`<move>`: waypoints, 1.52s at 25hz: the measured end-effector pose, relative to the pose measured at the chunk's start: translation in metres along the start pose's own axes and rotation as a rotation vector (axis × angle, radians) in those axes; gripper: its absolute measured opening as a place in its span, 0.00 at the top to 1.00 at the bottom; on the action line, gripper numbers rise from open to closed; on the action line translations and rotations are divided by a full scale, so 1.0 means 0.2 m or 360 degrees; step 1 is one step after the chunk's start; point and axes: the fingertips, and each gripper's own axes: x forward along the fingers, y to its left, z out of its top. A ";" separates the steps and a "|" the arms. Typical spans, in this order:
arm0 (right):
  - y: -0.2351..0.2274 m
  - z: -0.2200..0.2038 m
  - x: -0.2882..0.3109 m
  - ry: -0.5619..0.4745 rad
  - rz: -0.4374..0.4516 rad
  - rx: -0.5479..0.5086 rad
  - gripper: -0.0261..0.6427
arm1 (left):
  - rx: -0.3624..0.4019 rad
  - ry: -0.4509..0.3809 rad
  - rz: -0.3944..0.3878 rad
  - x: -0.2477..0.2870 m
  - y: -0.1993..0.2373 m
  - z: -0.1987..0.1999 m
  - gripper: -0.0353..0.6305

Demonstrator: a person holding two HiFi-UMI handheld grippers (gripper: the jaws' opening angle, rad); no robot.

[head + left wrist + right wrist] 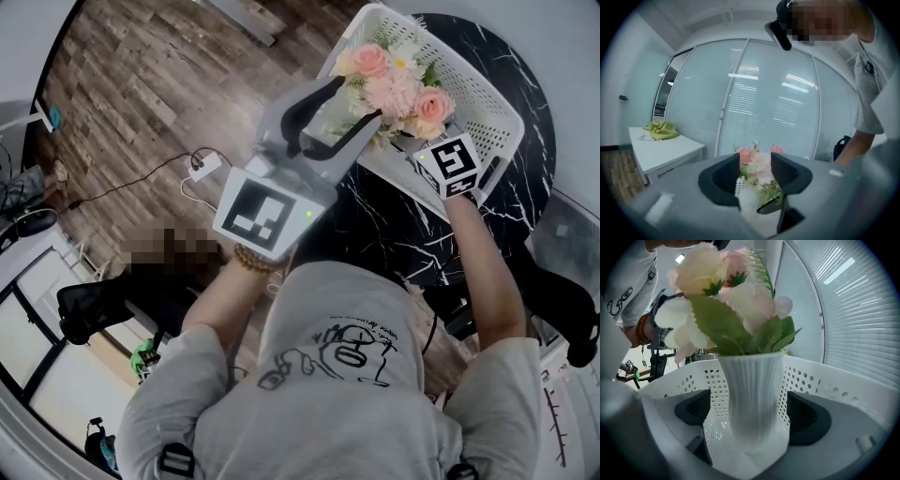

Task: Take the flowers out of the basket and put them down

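Right gripper view: we've got the right hand-held gripper (750, 416) spread wide around the white ribbed vase (754, 390) of pink-and-cream flowers (722, 296), not touching it. Vase sits inside the white perforated plastic basket (825, 380) on the black marble worktop (394, 230). Left hand-held gripper (755, 176) also spread, empty. Nothing lifted yet; grasp, lift-out and set-down remain.

Vase (752, 399) framed by the gripper (752, 420)
Flowers (726, 301) are carried upright in the white ribbed vase; the basket (820, 380) wall is seen around it, and the jaws are spread on either side, clear of it.
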 end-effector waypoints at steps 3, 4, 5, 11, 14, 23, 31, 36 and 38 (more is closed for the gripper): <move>-0.02 -0.01 0.03 -0.0032 -0.0022 0.0010 0.19 | -0.0008 0.0008 0.0010 0.01 0.01 -0.02 0.63; -0.03 -0.01 0.03 -0.0046 -0.0025 0.0006 0.19 | -0.0006 0.0011 0.0013 0.01 0.02 -0.02 0.63; -0.03 -0.01 0.04 -0.0060 -0.0026 0.0004 0.19 | -0.0004 0.0013 0.0015 0.01 0.02 -0.03 0.63; -0.04 0.01 0.08 -0.0142 -0.0013 0.0005 0.19 | -0.0010 0.0012 0.0018 0.03 0.02 -0.02 0.63; -0.04 0.02 0.10 -0.0159 -0.0007 0.0018 0.19 | -0.0012 0.0014 0.0018 0.03 0.02 -0.03 0.63; -0.03 0.00 0.14 -0.0180 0.0027 0.0023 0.24 | -0.0004 0.0024 0.0011 0.04 -0.01 -0.04 0.63; -0.06 0.01 0.13 -0.0204 0.0002 0.0023 0.35 | -0.0003 0.0032 0.0011 0.04 0.00 -0.04 0.63; -0.06 0.02 0.12 -0.0200 0.0006 0.0026 0.36 | 0.0003 0.0033 0.0000 0.04 -0.02 -0.03 0.63; -0.05 0.01 0.11 -0.0206 0.0013 0.0027 0.36 | 0.0009 0.0031 -0.0005 0.04 -0.03 -0.02 0.63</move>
